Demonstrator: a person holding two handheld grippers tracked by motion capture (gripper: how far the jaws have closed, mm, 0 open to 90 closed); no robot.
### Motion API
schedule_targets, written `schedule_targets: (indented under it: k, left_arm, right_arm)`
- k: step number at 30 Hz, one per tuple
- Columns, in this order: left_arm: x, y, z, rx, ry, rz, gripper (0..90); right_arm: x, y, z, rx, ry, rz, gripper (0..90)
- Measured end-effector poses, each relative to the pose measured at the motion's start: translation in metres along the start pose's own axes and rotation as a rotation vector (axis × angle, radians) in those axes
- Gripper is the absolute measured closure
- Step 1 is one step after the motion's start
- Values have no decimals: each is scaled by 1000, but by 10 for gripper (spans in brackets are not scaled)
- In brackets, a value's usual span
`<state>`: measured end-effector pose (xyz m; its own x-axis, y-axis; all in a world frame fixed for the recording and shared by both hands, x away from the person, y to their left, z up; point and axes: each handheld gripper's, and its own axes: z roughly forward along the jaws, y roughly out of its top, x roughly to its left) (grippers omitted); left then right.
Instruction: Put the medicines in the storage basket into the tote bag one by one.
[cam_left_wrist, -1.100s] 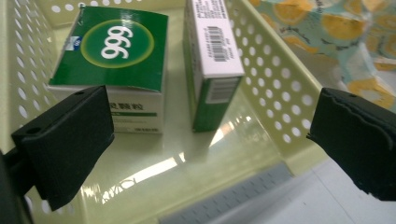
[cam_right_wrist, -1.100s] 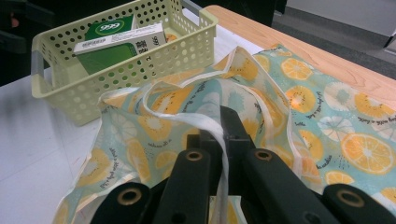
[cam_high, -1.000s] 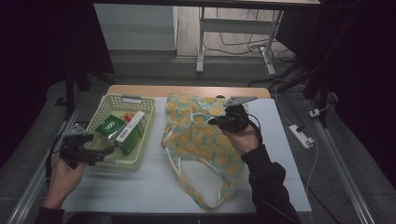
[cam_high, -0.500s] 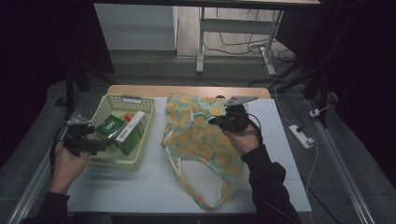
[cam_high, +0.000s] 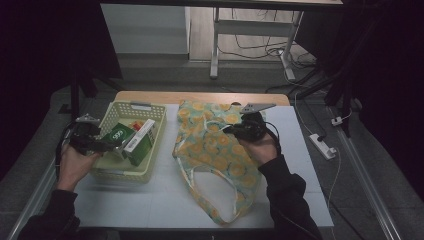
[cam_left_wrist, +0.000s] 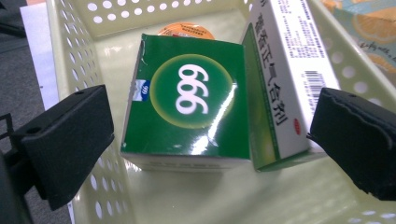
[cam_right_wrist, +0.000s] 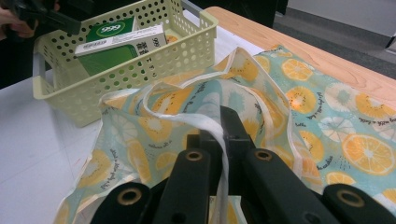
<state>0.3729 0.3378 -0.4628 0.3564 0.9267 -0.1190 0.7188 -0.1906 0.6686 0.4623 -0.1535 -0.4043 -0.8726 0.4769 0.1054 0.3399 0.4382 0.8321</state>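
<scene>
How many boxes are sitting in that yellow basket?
2. A green box lies in the basket between the left gripper's open jaws; a white-and-green box leans beside it. An orange-lidded item behind may hide more.

Our left tongs (cam_left_wrist: 210, 140) spread wide over the pale basket (cam_left_wrist: 70, 56), green "999" box (cam_left_wrist: 191, 100) between the jaws untouched, white-and-green carton (cam_left_wrist: 285, 70) leaning alongside it, orange lid (cam_left_wrist: 187, 31) behind.
</scene>
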Motion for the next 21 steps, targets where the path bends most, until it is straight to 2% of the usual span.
schedule_targets:
  k: [10,16,21]
  left_arm:
    - [10,5,18,77,4,5,0]
    - [15,8,23,108,2,4,0]
    - [16,10,28,154,-6,17,0]
  right_arm:
    - [0,0,-1,1,-1,1,894]
    - [-1,0,0,5,0,0,894]
    - [-1,0,0,6,-1,0,894]
